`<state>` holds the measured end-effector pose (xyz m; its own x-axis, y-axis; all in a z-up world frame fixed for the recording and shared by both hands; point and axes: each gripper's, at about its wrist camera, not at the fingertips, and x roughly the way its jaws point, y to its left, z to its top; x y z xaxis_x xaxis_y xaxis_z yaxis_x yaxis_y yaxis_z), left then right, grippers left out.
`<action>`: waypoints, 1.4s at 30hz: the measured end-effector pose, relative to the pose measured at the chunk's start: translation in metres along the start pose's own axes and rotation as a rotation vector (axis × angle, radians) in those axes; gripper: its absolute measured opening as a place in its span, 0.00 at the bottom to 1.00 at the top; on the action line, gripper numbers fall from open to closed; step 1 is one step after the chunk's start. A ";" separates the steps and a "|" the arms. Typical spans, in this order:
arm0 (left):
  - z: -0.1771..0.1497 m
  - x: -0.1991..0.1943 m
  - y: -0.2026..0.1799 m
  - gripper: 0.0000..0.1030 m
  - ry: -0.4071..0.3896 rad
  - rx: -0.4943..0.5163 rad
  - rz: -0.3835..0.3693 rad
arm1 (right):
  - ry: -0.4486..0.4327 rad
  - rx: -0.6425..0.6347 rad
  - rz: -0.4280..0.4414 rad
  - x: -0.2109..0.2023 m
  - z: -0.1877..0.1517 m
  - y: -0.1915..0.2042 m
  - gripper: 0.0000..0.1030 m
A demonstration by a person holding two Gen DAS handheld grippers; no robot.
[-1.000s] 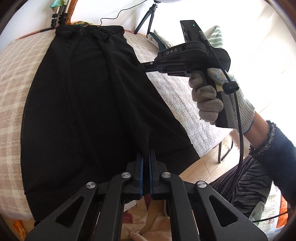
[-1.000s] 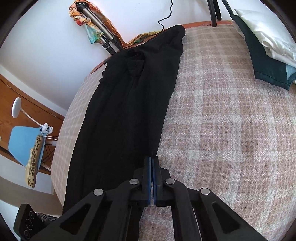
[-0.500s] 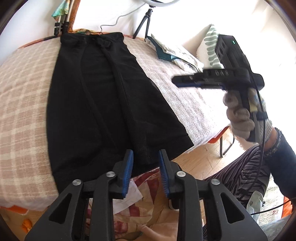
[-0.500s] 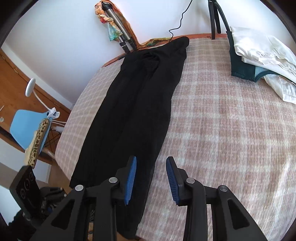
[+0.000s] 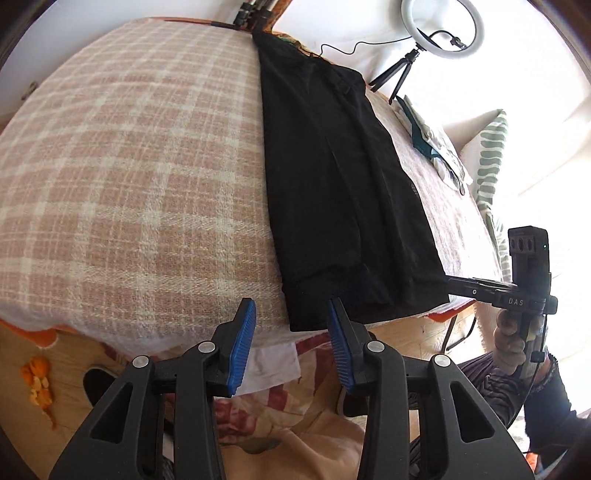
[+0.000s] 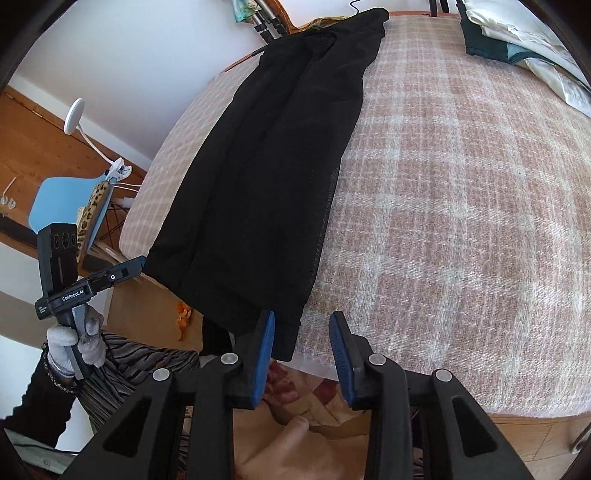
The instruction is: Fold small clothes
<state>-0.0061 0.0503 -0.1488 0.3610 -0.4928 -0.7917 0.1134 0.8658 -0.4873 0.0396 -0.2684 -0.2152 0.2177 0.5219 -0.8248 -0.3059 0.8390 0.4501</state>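
A long black garment (image 5: 343, 192) lies stretched flat on the checked blanket (image 5: 129, 166), running from the far edge of the bed to the near edge, where its hem hangs a little over the side.

The left gripper (image 5: 291, 347) hovers at the near edge with its blue pads (image 5: 242, 345) spread wide and nothing between them. The hem's left corner sits just ahead of the gap, nearer the right pad than the left, and no finger touches the cloth.

The right gripper (image 6: 303, 354) is held the same way, jaws wide and empty. In its own view the hem's right corner (image 6: 286, 343) drops down just beside the left pad (image 6: 264, 356); whether cloth and pad actually touch I cannot tell. The right pad stands over bare blanket (image 6: 461, 184), apart from the garment.

Each tool shows up in the other's camera, side-on at the outer corner of the hem, gripped by a gloved hand (image 6: 75, 341). From the left view, the right tool's fingertips (image 5: 452, 282) point at the hem's corner and are very close to it.

Folded clothes (image 6: 517, 33) are piled at the far right of the bed. A ring light (image 5: 441, 27) on a small tripod stands beyond the bed, and a blue chair (image 6: 66, 199) sits off to the left.
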 end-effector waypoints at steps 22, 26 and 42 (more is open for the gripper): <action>0.009 -0.003 -0.005 0.44 -0.033 0.000 -0.061 | -0.003 -0.006 0.064 0.006 -0.001 0.004 0.32; 0.006 0.011 -0.010 0.41 0.007 0.018 -0.084 | 0.014 -0.012 0.080 0.009 0.000 0.004 0.20; 0.041 -0.003 -0.012 0.03 -0.063 -0.030 -0.196 | -0.097 0.123 0.281 -0.011 0.015 -0.008 0.02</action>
<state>0.0294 0.0455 -0.1253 0.3918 -0.6443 -0.6568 0.1598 0.7507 -0.6410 0.0534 -0.2790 -0.2045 0.2298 0.7434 -0.6281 -0.2533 0.6688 0.6989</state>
